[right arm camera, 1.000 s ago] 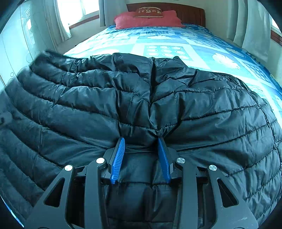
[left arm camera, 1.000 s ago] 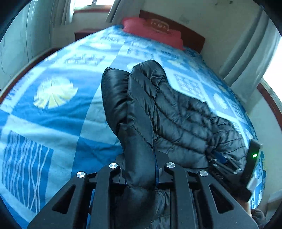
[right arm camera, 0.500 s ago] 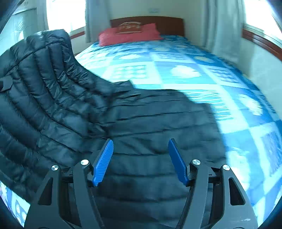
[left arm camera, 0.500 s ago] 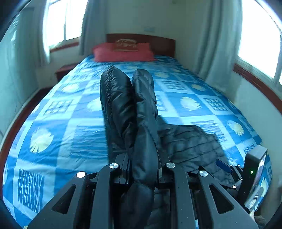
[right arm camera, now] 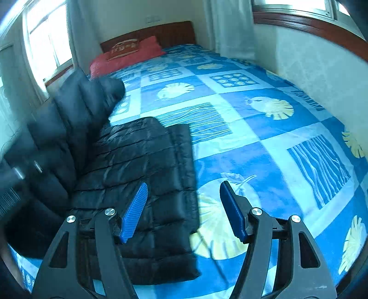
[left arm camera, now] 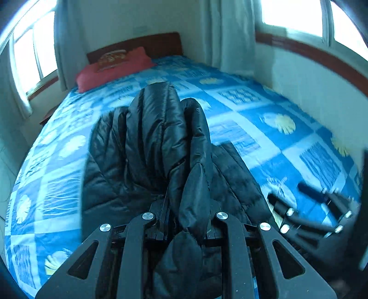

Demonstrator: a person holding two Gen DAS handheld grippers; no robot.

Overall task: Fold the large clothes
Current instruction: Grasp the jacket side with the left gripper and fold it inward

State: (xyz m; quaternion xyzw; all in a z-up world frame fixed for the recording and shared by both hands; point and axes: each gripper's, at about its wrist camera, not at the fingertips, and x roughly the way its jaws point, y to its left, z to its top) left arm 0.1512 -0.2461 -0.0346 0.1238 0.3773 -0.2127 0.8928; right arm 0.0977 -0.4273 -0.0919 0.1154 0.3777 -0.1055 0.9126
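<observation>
Clamping a thick fold of black quilted puffer jacket (left arm camera: 161, 142), left gripper (left arm camera: 186, 220): fingers drawn close together on the padding, blue pads buried in the fabric and not visible; bunched fold rising upright from between the jaws, remainder of the garment spilling down onto the bed on both sides

Standing apart with nothing between them, right gripper (right arm camera: 181, 211) fingers: ribbed blue pads (right arm camera: 135, 211) clear of the cloth, left pad seen over the jacket's flat part, right pad over bare bedspread; same gripper seen blurred at the lower right edge of the left wrist view (left arm camera: 308, 207)

Lying flat on the near left part of the bed, lower layer of the jacket (right arm camera: 147, 174): quilted panels smooth, straight right edge running away from the camera, near corner close to the foot of the bed; raised portion at the left of the right wrist view, blurred

Covering the bed, bedspread (right arm camera: 264, 142): blue and pale-blue squares printed with yellow-white shells, wavy lines and rows of dots

Resting at the head, red pillow (right arm camera: 128, 55) with a smaller brown cushion (right arm camera: 125, 48) on top, touching a dark wooden headboard (right arm camera: 170, 32)

Hanging at both sides beyond the bed, pale curtains (left arm camera: 227, 34) beside bright windows (left arm camera: 294, 13); wall on the right trimmed with a dark wooden sill
</observation>
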